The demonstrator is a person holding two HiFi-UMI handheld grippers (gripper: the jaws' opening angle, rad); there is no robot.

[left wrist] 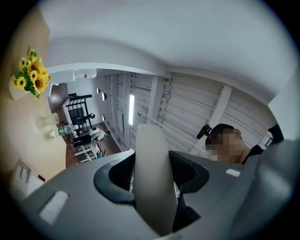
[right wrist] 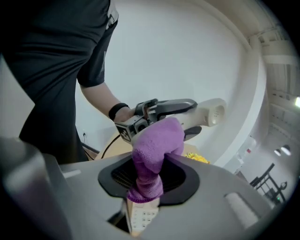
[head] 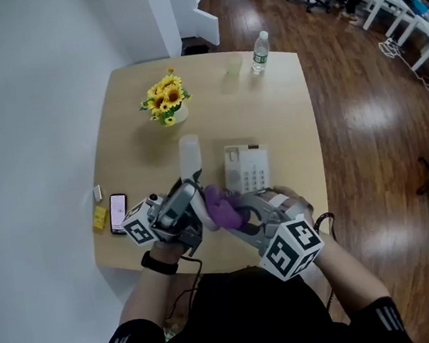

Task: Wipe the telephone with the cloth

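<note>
**Head view: handset (head: 189,156) held off its base, purple cloth (head: 221,207) at its side**

My left gripper (head: 188,192) is clamped on the cream handset near one end, above the near edge of the table (head: 286,118). The telephone base (head: 246,168) sits on the table just beyond it and to the right. My right gripper (head: 238,215) pinches the purple cloth, bunched between its jaws, just right of the left gripper.

The handset's long axis runs away from me, out from the left jaws toward the sunflowers (head: 166,99). The cloth lies beside the gripped end, so I judge the coming wipe must travel along that axis, outward to the free end. The right gripper is the one to move; the left only steadies.

Left gripper view shows the handset squeezed edge-on between both jaws, but no cloth at all. Right gripper view gives what the others miss: the cloth's top against the handset's body close by the left gripper, the round earpiece end bare off to the right, and the base's keypad below the cloth. Whether the cloth presses or merely rests there I cannot tell.
</note>
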